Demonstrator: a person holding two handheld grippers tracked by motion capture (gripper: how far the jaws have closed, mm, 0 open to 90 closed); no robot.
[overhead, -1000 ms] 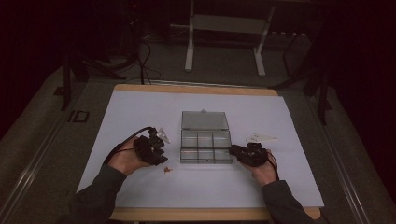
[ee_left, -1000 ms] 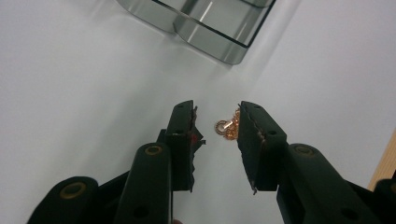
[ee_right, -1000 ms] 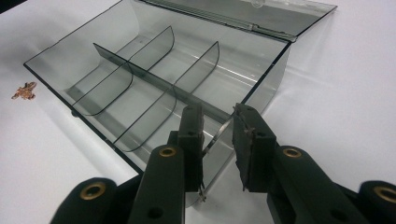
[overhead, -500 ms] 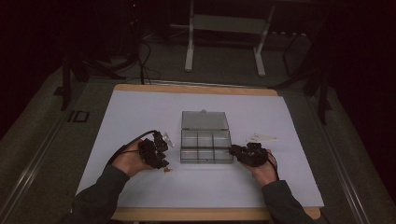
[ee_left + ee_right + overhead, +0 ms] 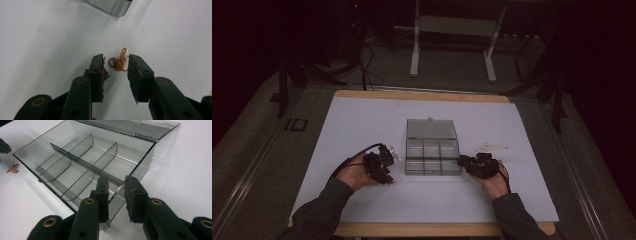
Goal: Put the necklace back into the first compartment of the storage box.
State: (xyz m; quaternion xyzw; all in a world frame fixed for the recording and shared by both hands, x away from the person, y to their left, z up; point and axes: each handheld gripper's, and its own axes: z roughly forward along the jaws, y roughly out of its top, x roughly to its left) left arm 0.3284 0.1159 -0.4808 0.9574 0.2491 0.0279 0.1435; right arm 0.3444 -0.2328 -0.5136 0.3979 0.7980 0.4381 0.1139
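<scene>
Two grippers work at the clear divided box, whose long axis runs 9 to 3 o'clock. Left gripper has just widened, jaws released around the rose-gold chain at the box's 9 o'clock. Right gripper clenches the box's corner wall.

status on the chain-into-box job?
Done: the box is open, lid laid back, compartments bare. In hand: the right gripper straddles the box's side wall; the left gripper, jaws just opening, frames the gold chain on the table without gripping it. Left: grasp, lift, drop it in, probably close the lid.
</scene>
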